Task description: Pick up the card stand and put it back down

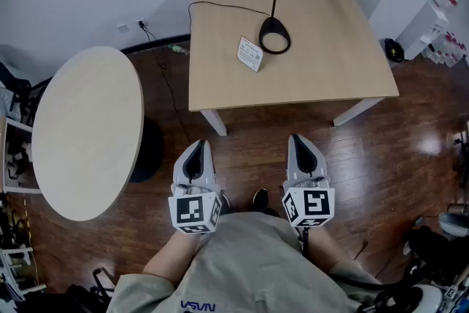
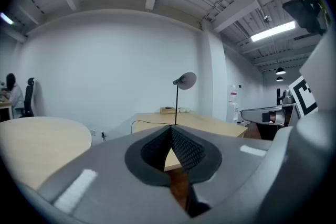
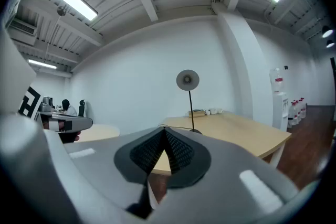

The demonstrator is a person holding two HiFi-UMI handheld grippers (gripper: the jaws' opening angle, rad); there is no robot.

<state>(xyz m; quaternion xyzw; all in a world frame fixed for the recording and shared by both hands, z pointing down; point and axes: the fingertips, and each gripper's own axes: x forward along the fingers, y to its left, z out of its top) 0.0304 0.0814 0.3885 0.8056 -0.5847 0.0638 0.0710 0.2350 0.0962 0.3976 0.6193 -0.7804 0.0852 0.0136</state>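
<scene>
Beside card stand (image 1: 250,53), lamp base (image 1: 275,36)

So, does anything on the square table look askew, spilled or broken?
Nothing stands out. The card stand stands beside the lamp, only turned slightly against the table edges. Nothing is spilled.

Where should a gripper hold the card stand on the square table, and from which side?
Probably the top edge of the card stand, pinched across its flat faces, coming from the near left: the lamp base crowds its far right side.
</scene>
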